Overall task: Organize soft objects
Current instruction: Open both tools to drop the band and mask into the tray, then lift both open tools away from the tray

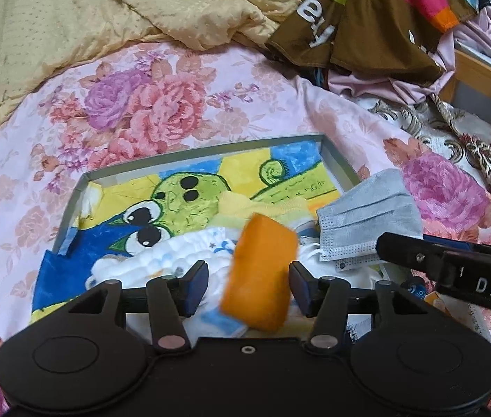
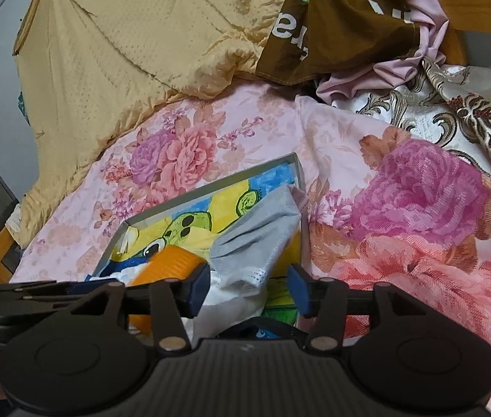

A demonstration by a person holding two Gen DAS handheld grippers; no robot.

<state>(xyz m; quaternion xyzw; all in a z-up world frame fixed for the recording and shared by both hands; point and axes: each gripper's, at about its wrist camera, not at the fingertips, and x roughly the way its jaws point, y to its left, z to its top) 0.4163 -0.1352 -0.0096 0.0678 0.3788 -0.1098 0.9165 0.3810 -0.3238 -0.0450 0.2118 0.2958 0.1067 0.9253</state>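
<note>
A bed [image 1: 19, 187] is covered by a pink floral sheet [image 2: 419, 208], a yellow quilt [image 1: 71, 17] bunched behind. Both hand-held grippers, left [image 1: 249, 286] and right [image 2: 249, 286], are seen released above a shallow box [image 1: 339, 163].

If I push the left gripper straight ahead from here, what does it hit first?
Most likely the orange sponge, blurred and sitting between the open fingers of the left gripper. Beyond it lie the white cloth and the cartoon towel in the box.

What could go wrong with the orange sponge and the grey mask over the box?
1. The orange sponge looks blurred between the open left gripper fingers, apparently loose, so it might bounce off the pile and out of the box.
2. The grey mask hangs over the box's right rim and could slide onto the flowered sheet.
</note>
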